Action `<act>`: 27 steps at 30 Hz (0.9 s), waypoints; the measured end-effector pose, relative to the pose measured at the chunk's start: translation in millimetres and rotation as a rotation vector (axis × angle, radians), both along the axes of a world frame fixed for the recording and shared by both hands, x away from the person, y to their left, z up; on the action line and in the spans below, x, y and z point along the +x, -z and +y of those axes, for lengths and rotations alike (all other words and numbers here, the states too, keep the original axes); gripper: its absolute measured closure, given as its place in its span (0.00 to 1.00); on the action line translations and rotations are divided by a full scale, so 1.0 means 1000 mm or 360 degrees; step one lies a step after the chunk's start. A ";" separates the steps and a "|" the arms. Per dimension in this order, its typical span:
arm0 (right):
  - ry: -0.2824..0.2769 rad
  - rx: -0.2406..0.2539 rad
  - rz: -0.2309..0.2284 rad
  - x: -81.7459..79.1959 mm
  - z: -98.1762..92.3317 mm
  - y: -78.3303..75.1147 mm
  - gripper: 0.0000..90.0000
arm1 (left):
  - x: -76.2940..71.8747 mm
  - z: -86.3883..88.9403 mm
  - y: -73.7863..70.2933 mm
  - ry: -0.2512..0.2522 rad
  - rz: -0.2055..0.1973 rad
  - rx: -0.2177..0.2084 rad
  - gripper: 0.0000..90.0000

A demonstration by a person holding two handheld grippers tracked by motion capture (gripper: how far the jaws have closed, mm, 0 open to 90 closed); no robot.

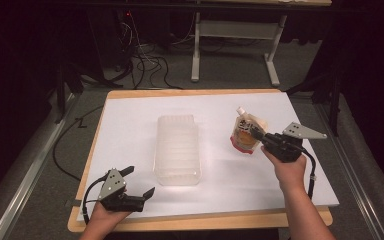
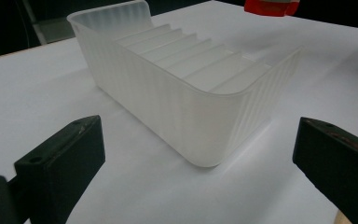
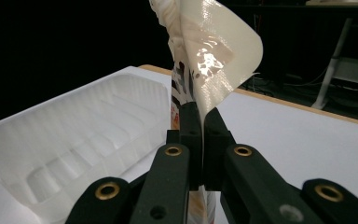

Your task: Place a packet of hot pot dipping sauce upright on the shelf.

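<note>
Right gripper (image 1: 258,135) pinching a spouted food pouch (image 1: 245,131) beside the translucent ribbed bin (image 1: 176,150); left gripper (image 1: 141,181) spread wide, holding nothing.

Two black two-jaw grippers: left gripper (image 1: 140,182), right gripper (image 1: 256,134). Grey three-cornered top plates, trailing black cables, brass-ringed screw holes at jaw links. Bare forearms, no sleeves.

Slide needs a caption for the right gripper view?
Right gripper, jaws shut on a spouted pouch, beside the translucent ribbed bin.

Translucent white ribbed tray (image 1: 176,150); cream, orange, red pouch (image 1: 245,134); white table (image 1: 130,125)
</note>
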State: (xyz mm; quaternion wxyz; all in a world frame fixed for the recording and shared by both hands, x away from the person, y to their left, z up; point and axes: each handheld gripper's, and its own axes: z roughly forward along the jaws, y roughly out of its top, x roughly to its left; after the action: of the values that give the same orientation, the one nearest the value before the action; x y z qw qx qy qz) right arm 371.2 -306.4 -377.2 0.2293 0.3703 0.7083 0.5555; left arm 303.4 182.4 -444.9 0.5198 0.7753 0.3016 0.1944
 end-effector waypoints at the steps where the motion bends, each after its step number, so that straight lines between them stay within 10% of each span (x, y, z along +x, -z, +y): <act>1: 0.0000 0.0000 0.0000 0.000 0.000 0.000 1.00 | 0.000 0.000 0.000 0.0000 0.0000 0.0000 0.03; 27: -0.0381 0.0079 0.0020 -0.007 0.045 0.008 1.00 | -0.003 0.001 -0.002 0.0023 -0.0014 -0.0005 0.03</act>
State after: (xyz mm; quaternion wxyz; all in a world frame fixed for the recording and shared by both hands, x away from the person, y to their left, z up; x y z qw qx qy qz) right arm 363.8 -261.8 -385.5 0.1476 0.2920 0.7350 0.5940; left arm 300.3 183.1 -442.7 0.5238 0.7757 0.2939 0.1936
